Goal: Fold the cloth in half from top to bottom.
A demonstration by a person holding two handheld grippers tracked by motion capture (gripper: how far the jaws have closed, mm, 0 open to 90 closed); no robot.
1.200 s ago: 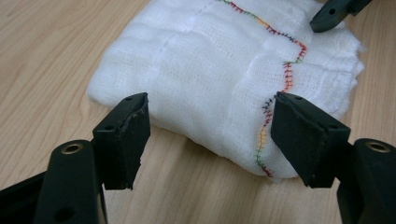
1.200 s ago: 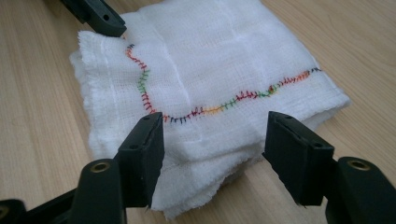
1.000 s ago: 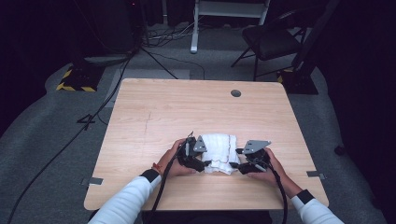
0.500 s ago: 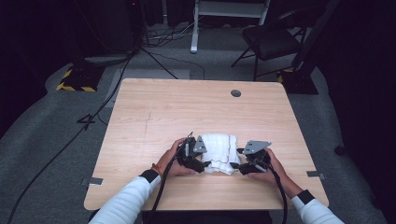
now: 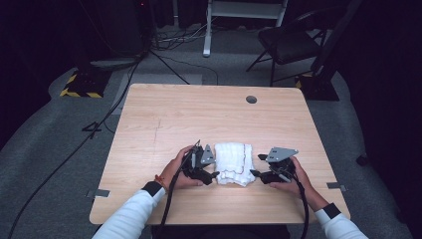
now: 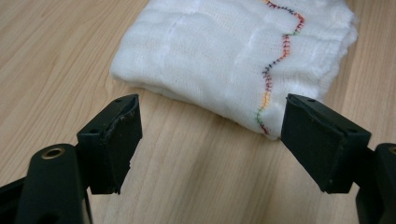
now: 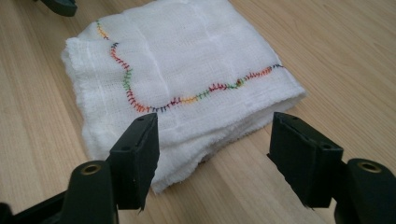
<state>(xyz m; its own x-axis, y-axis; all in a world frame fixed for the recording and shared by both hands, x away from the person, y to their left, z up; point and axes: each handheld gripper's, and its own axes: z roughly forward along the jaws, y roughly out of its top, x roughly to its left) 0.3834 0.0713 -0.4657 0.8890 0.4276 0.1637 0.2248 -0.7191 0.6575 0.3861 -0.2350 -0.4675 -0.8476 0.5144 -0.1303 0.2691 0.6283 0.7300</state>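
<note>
Folded white waffle-weave cloth point(image 5: 233, 163) with multicolour wavy stitching is lying near the wooden counter's point(image 5: 199, 114) front edge. Left gripper point(image 5: 213, 175) and right gripper point(image 5: 255, 174) are flanking it, jaws just opening, spread, nothing pinched.

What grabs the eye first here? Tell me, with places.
A folded white cloth lies near the front edge of the wooden table, a wavy line of multicoloured stitching running across it. The left gripper and right gripper flank it, jaws open after just widening, nothing between them.
</note>
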